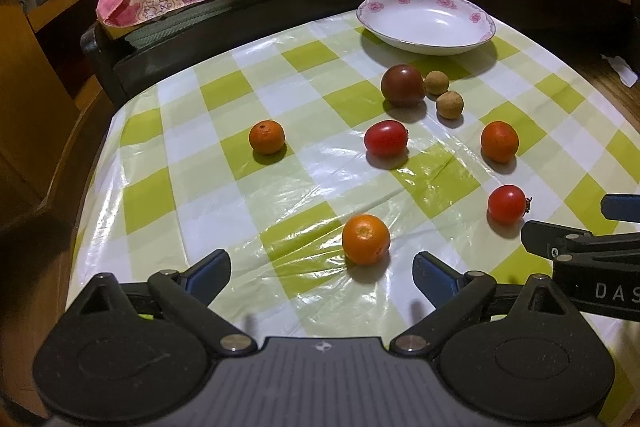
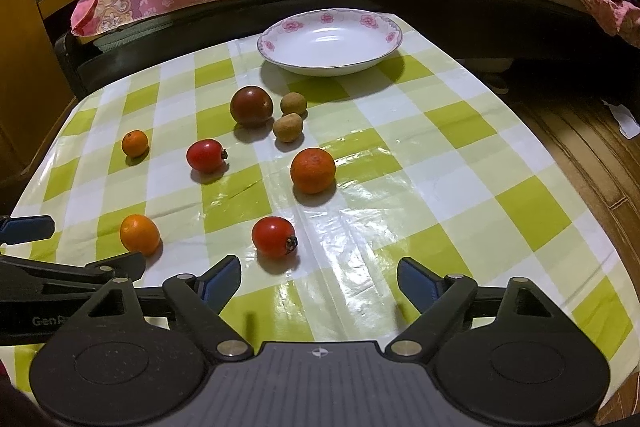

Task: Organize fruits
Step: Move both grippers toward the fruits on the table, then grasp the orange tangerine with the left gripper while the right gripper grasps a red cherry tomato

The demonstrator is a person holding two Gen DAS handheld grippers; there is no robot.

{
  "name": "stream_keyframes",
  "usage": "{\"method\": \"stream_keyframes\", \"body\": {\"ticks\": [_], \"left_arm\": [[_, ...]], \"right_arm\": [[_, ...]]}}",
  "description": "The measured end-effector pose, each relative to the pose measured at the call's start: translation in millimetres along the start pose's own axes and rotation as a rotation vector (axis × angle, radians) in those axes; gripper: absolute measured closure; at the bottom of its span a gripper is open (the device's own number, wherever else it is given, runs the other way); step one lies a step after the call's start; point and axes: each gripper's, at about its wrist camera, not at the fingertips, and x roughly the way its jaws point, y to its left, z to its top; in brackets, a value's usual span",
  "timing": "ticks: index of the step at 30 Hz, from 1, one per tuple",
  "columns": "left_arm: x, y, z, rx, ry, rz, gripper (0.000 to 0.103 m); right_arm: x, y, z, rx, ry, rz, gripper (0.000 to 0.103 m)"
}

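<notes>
Both the left gripper [image 1: 322, 273] and right gripper [image 2: 320, 279] stood apart and empty above small, round, likely roll-prone, soft-skinned fruits, such as the nearest orange [image 1: 366, 239], best pinched gently across the middle.

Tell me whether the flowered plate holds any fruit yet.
Empty. The plate shows only its bare white well in both wrist views; all the fruits, such as the nearest orange, lie on the checked cloth.

A green-and-white checked tablecloth [image 2: 460, 163] carries a white plate [image 2: 276, 57] with pink flowers on its rim, orange mandarins [image 2: 313, 171], red tomatoes [image 2: 274, 237], one dark brownish tomato [image 2: 251, 105], tan longans [image 2: 287, 127]
</notes>
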Motion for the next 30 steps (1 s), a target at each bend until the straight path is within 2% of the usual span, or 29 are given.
{"method": "stream_keyframes", "body": {"ticks": [17,25,30], "left_arm": [[6.9,5.0,3.1,0.026,-0.003,0.001,0.003],[14.7,2.4,8.0,0.083,-0.027,-0.006,0.009],[18.1,4.0,6.1,0.091,-0.032,-0.026,0.013]], "right_arm": [[11.4,10.4,7.7,-0.063,0.022,0.033,0.028],[19.5,15.0,14.7,-0.123,0.025,0.045,0.031],[26.4,16.3,15.0,-0.13,0.04,0.079,0.036]]}}
